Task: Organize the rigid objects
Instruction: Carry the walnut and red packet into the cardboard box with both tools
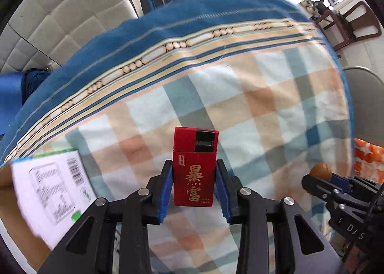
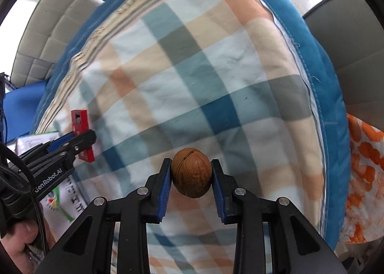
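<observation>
Two held things: one in each tongs, above the checked blanket (image 1: 264, 96)
Left tongs (image 1: 194, 184): clamped on red lighter (image 1: 195, 168), gold characters, black cap, upright
Right tongs (image 2: 191, 174): gripping brown walnut (image 2: 191, 172), grooved seam

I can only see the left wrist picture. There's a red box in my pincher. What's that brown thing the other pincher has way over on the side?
Observer: It is a walnut, round with a seam down its shell, clamped between the right gripper pads.
Child: Is it sitting on the blanket?
Observer: That view cannot settle it; the checked blanket lies under it, with no other loose thing around it.
Child: Can the other camera see my red box?
Observer: Yes, the red box shows at its left edge, pinched by the left gripper, above a white printed carton.
Child: Anything else over there?
Observer: A thumb on the left gripper's handle, bottom left corner.
</observation>
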Tool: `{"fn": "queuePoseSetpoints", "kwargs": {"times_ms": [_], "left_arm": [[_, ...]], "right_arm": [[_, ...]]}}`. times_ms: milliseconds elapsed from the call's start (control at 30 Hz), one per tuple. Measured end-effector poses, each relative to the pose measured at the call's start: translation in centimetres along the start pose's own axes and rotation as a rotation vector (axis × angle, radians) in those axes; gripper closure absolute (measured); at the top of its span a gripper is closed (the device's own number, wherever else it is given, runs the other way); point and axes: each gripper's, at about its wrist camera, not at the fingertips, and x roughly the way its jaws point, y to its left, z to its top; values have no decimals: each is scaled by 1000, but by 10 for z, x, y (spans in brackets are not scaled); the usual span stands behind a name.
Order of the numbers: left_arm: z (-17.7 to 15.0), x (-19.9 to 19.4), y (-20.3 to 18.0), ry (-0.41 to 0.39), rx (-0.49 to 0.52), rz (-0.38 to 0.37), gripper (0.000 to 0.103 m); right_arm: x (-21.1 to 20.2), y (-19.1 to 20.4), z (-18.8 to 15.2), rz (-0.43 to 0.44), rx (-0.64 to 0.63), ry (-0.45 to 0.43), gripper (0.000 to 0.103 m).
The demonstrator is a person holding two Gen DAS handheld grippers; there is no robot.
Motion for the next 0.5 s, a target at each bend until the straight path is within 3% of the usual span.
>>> {"fn": "queuePoseSetpoints", "kwargs": {"times_ms": [233,333,500], "left_arm": [[-40,-72,8,-120,-16,-27,71],[-44,-94,44,-153,-49,-61,71],[-77,-131,89,-220,-97,-91,71]], "right_arm": [[-40,38,-28,14,-80,-57,69],[-57,59,-42,16,-119,-89,69],[-85,96,-72,32,-180,-131,69]]}}
